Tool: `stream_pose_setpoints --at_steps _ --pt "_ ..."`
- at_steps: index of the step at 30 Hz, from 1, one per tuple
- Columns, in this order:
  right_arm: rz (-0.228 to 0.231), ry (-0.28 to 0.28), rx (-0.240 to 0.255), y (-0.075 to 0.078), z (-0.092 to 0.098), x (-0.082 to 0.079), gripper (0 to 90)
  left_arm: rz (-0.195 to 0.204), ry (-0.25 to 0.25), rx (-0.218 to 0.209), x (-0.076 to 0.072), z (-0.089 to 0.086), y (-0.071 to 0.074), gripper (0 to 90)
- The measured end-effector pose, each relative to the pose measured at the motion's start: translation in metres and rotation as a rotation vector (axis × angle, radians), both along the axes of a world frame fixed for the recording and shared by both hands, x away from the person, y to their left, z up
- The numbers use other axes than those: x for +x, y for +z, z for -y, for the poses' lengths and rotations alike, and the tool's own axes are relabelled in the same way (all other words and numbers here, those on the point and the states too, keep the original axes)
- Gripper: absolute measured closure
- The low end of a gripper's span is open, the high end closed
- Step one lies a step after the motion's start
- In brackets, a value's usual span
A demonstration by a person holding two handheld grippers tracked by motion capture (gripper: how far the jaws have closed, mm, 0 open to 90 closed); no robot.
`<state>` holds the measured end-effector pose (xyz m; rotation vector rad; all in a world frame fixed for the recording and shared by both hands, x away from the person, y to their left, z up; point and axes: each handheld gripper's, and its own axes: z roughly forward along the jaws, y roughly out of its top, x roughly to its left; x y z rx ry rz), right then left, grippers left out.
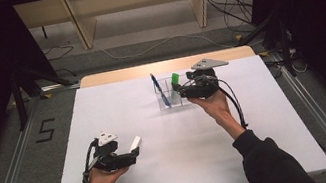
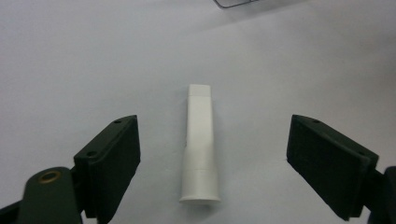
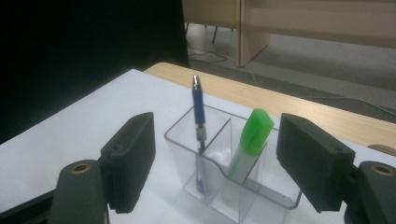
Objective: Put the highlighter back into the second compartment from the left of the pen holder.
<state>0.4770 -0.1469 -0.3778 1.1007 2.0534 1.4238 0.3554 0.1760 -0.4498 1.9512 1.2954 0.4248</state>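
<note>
A white marker-like piece [image 2: 201, 149] lies flat on the white table top [image 1: 159, 138], lengthwise between the jaws of my left gripper [image 2: 215, 126]. Those jaws stand wide apart and touch nothing. From the high view the same white piece [image 1: 135, 142] sits just ahead of the left gripper [image 1: 132, 152] at the near left. A clear divided holder [image 3: 275, 196] stands at the back of the table. In it a blue pen [image 3: 199, 107] stands in the left compartment and a green marker [image 3: 254, 133] in the right one. My right gripper [image 3: 217, 123] is open just in front of the holder [image 1: 176, 100], with nothing between its fingers.
The table's wooden back edge [image 1: 161, 66] runs behind the holder. Metal rails [image 1: 7, 169] flank the table on the floor, where a "5" [image 1: 45, 130] is marked at the left. Cables [image 1: 232, 8] and wooden furniture legs [image 1: 84, 29] lie beyond.
</note>
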Motion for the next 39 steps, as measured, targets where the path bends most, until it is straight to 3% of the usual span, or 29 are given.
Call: stream_pose_setpoints --at_steps 18,31,39 --pt "0.035 0.091 0.001 -0.002 0.009 -0.049 27.5 -0.019 -0.013 0.011 0.001 0.001 -0.001 16.8" --pt "0.025 0.098 0.034 -0.012 0.023 -0.068 25.8 -0.034 -0.029 0.015 0.001 0.001 -0.001 16.8" --pt "0.013 0.122 0.029 -0.021 0.024 -0.080 24.8 -0.038 -0.037 0.013 0.001 0.002 0.000 16.9"
